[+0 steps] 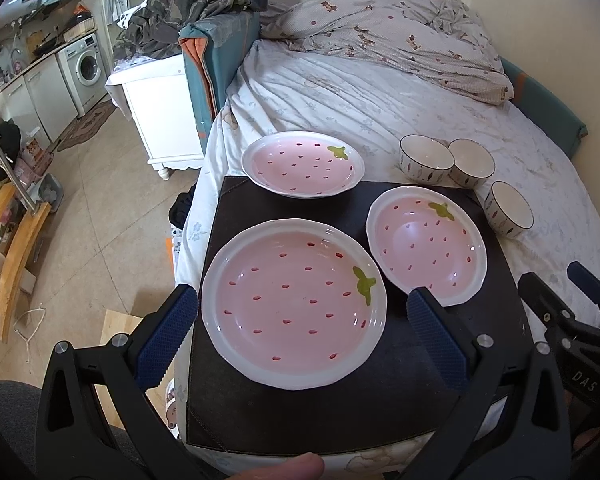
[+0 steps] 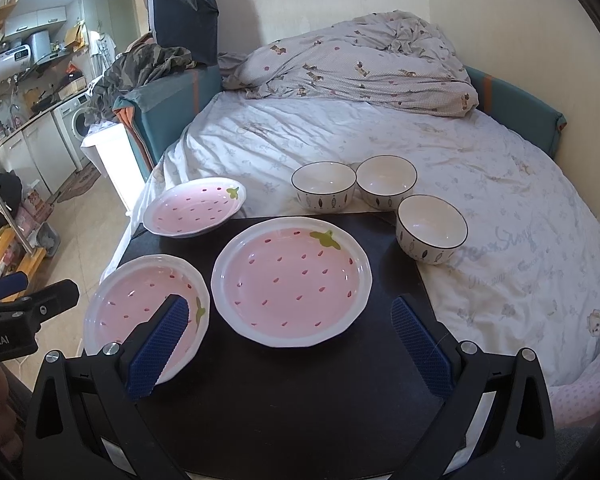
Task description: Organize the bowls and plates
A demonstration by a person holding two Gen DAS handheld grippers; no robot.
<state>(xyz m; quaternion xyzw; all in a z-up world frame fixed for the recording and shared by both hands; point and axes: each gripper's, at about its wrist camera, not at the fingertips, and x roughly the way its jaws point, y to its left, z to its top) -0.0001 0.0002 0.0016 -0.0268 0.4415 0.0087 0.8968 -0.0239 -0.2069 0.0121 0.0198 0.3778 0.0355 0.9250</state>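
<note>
Plates: three pink plates (image 1: 294, 304) on the black mat (image 1: 340, 408) | bowls (image 2: 324, 186) on the bed beside | left tongs (image 1: 300, 336), right tongs (image 2: 292, 344) spread wide, holding nothing | grab rim gently, stack flat.

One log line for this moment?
left gripper open, empty | right gripper open, empty | three pink plates unstacked | three bowls apart

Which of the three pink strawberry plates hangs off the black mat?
The far-left pink strawberry plate; its far edge overhangs onto the bedsheet, while the other two sit fully on the black mat.
</note>
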